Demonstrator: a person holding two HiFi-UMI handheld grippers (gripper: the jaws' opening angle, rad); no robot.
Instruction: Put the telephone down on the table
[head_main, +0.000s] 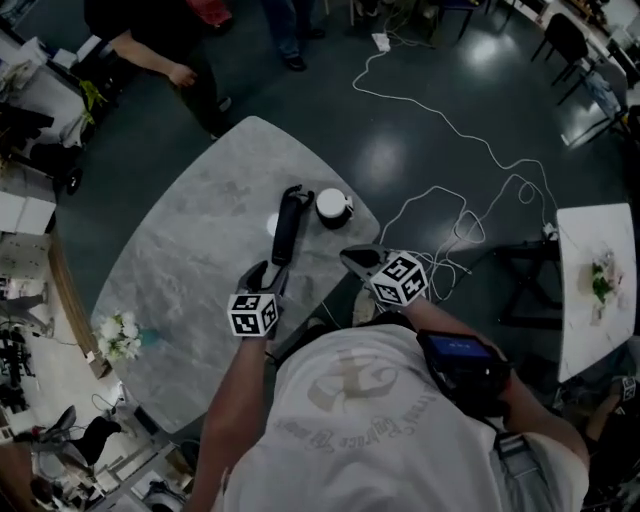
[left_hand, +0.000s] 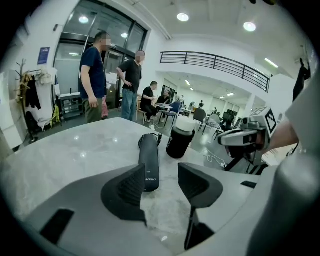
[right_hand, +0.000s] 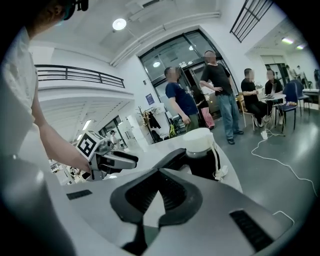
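The black telephone handset (head_main: 287, 228) lies flat on the grey marble table (head_main: 190, 230), pointing away from me. In the left gripper view the handset (left_hand: 149, 160) has its near end just ahead of the left pad. My left gripper (head_main: 268, 276) (left_hand: 161, 175) is open right behind it, and neither pad presses on it. My right gripper (head_main: 350, 258) (right_hand: 160, 175) hovers to the right of the handset at the table's edge, shut with nothing in it. In the right gripper view part of the handset (right_hand: 172, 157) shows beyond the jaws.
A black bottle with a white lid (head_main: 333, 207) (left_hand: 180, 140) (right_hand: 202, 155) stands just right of the handset's far end. White flowers (head_main: 118, 335) lie near the table's left edge. A white cable (head_main: 450, 130) runs over the floor. People stand beyond the table.
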